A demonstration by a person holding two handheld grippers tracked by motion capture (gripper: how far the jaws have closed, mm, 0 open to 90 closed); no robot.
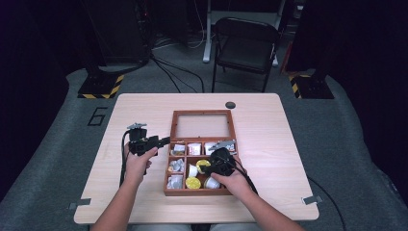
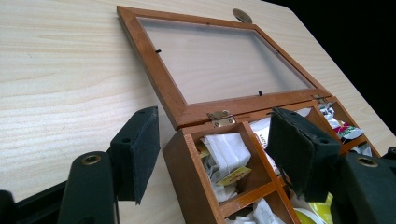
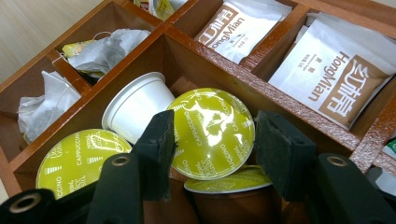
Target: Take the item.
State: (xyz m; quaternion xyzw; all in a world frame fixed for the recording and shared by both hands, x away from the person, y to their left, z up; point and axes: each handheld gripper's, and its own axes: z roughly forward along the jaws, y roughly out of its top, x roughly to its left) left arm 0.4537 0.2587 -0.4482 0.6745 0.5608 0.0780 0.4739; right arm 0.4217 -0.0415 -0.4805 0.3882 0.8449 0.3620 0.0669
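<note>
A wooden compartment box [image 1: 197, 191] lies on the table with its glass lid [image 1: 202, 125] folded back flat. It holds tea bags [image 3: 105, 51], HongMian sachets [image 3: 336, 74] and coffee capsules. My right gripper [image 1: 216, 166] is down in the middle column. Its pads press both edges of a tilted green-lidded capsule [image 3: 212, 133], which rests above another capsule [image 3: 229, 186]. A white cup [image 3: 135, 105] and a further green capsule [image 3: 77, 156] lie to its left. My left gripper [image 1: 163, 141] stands open, and its jaws straddle the box's back left corner [image 2: 191, 172] near a hinge [image 2: 220, 117].
The light wooden table [image 1: 274, 144] has free room on both sides of the box. A small black disc [image 1: 230, 104] sits near the far edge. A folding chair [image 1: 245, 43] stands beyond the table, with cables on the floor.
</note>
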